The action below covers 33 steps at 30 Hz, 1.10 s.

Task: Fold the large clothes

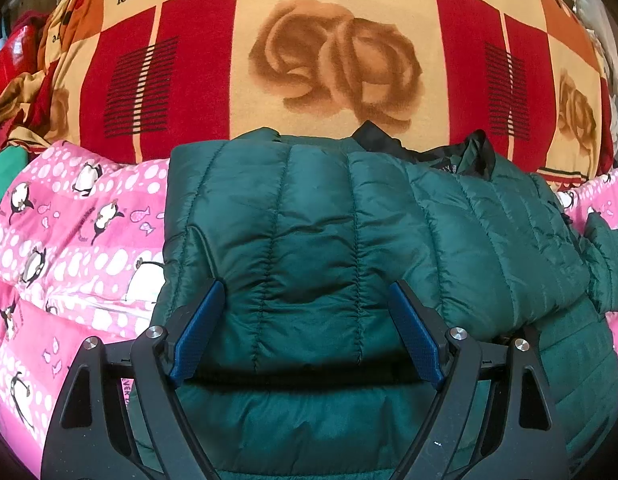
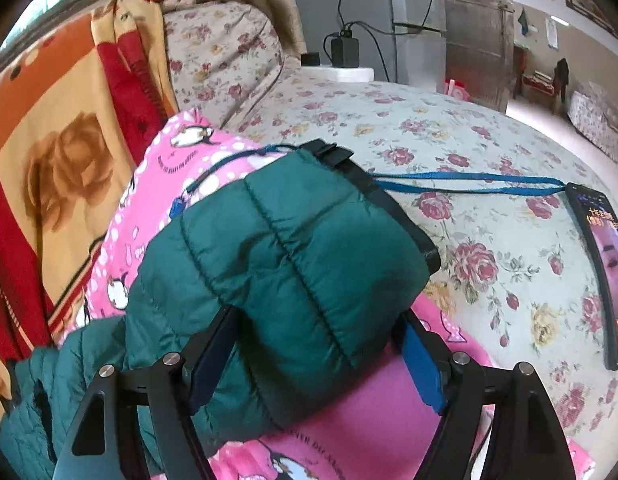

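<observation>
Grippers angle steeply down toward the bedding in both wrist views. The left gripper (image 1: 307, 328) sits low in the centre of its frame, its blue-padded fingers (image 1: 197, 336) spread wide over the body of the green puffer jacket (image 1: 309, 220). The quilted fabric bulges up between the fingers, but the pads do not visibly pinch it, so this gripper reads as open and empty. The jacket lies across the middle of that view, on a pink penguin-print blanket (image 1: 69, 240), with a red and orange rose-print blanket (image 1: 329, 60) filling the upper half behind it.

The right gripper (image 2: 321, 356) is rolled a little, at the bottom centre of its frame. A folded green jacket sleeve (image 2: 301, 256) fills the gap between its fingers and runs up to mid-frame; whether the pads actually press on it I cannot tell. A phone (image 2: 605, 272) on a blue lanyard (image 2: 469, 184) lies at the right edge on the floral bedsheet (image 2: 469, 140).
</observation>
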Motion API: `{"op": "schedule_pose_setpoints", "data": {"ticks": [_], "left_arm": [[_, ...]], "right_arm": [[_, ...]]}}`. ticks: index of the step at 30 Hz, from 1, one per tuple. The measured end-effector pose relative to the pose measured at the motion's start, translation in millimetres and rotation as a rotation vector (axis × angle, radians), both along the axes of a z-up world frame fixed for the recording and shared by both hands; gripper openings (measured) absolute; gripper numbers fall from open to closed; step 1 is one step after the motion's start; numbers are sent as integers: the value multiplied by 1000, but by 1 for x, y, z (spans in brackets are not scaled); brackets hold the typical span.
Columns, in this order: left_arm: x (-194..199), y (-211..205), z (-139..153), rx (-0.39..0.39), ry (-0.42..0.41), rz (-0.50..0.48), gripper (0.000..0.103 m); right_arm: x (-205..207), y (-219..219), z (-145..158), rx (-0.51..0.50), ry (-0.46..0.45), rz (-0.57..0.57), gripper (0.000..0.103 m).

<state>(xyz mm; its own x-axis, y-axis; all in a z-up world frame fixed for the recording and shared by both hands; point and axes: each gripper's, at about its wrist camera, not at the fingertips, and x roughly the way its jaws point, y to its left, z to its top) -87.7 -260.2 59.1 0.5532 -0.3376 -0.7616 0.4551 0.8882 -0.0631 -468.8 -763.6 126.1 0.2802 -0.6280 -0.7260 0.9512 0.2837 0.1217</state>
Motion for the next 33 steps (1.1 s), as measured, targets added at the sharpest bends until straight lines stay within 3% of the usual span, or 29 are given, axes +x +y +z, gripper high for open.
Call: {"op": "schedule_pose_setpoints", "data": {"ticks": [1,4,7,15,18,33], "left_arm": [[0,0,0,-1,1,0,84],[0,0,0,-1,0,0,84],[0,1,1,-5,-1,1,84],[-7,9,21,-26,-79,12,84],[-5,14,26,-48,-72,20,84],[1,26,27,-77,-45,54,84]], "right_arm": [[-1,1,0,-11,-2,0,52],[-7,5,5,-46,-36,19,33],[-10,10,14,-59,-71,59,25],[-1,39,43,-63,-206,224,17],[8,50,50,-47,-248,274,16],[113,157,65,-38,-218,679,14]]}}
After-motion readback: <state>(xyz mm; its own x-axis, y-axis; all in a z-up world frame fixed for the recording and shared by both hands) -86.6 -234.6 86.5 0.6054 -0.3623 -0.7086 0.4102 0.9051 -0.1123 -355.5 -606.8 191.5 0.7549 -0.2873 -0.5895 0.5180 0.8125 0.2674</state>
